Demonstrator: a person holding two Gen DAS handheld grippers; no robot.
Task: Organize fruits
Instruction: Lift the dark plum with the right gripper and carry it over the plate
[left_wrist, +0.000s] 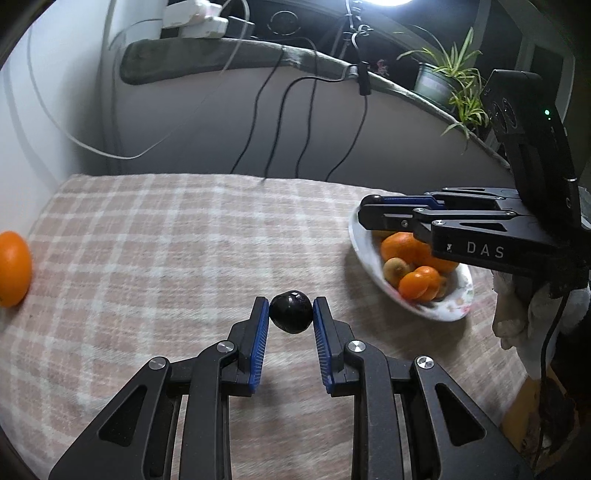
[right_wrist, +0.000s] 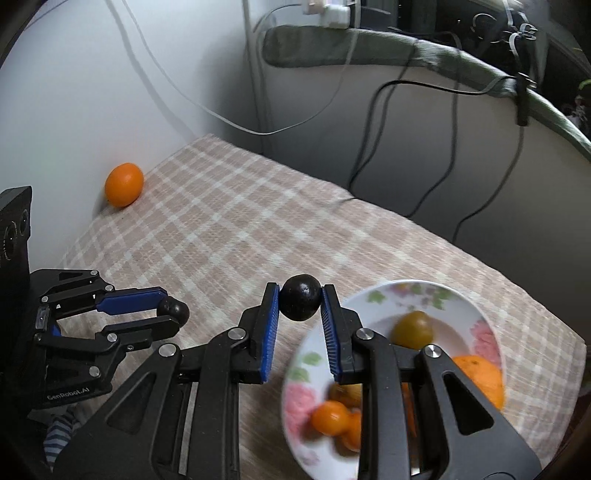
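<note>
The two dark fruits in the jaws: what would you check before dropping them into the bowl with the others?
1. Left gripper clamped on its dark fruit: ok.
2. Right gripper clamped on its dark fruit: ok.
3. Right fruit over the floral bowl: not ok, it sits at the rim, over the checked cloth.
4. Left fruit over the bowl: not ok, the bowl lies off to one side.
5. Room in the bowl: ok, bare patch beside the oranges.
6. Lone orange by the wall gathered: not ok.

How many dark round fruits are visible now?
2: one dark fruit held in the left hand-held gripper, another dark fruit in the right hand-held gripper. The bowl may hide more.
</note>
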